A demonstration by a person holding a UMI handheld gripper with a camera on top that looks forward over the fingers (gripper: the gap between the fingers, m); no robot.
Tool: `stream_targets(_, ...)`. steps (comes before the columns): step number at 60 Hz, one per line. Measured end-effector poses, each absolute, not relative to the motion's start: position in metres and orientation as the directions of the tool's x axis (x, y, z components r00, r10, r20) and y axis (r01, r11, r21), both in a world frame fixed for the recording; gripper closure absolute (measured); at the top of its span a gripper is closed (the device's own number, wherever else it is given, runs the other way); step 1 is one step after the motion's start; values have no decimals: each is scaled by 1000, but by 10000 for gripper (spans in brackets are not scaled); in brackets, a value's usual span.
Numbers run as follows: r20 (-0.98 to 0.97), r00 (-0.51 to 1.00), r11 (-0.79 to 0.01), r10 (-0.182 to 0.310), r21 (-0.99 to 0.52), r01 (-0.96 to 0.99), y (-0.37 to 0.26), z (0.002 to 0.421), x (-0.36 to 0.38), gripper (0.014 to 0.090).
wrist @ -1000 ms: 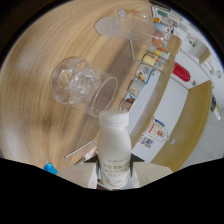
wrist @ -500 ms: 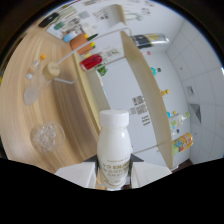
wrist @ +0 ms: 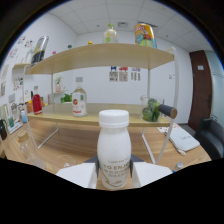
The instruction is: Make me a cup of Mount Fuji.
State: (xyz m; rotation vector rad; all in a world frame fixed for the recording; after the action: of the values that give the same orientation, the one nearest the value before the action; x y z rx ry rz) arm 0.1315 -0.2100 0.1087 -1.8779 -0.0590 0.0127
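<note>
One two-tier shelf [wrist: 100, 55] on the bench [wrist: 65, 150], two containers on top (one bottle, one can). One white milk bottle [wrist: 114, 150] upright, my hand-held gripper [wrist: 114, 176] clamped on it, both fingers pressing its sides, ahead of the shelf.

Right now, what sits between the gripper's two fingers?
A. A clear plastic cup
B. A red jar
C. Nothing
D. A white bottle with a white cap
D: the white bottle, capped in white, stands upright between the fingers of the gripper, which press on it from both sides.
</note>
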Motion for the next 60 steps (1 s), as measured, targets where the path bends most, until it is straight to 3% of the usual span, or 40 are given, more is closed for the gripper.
stream_targets(19,-53,996,-424,68,-905,-19,-213,51,136,551)
stream_targets(43,-59,998,-437,36,-899,-37,-233,48,140,535)
stream_targets(47,-64,998,-457,17,-888,-49,-236,48,141,460)
stream_targets(54,-53,998,-461,-36,-885,-63,-247,66,144,206)
stream_targets(60,-10,996,-486,-91,-872,-53,-264,90,145,193)
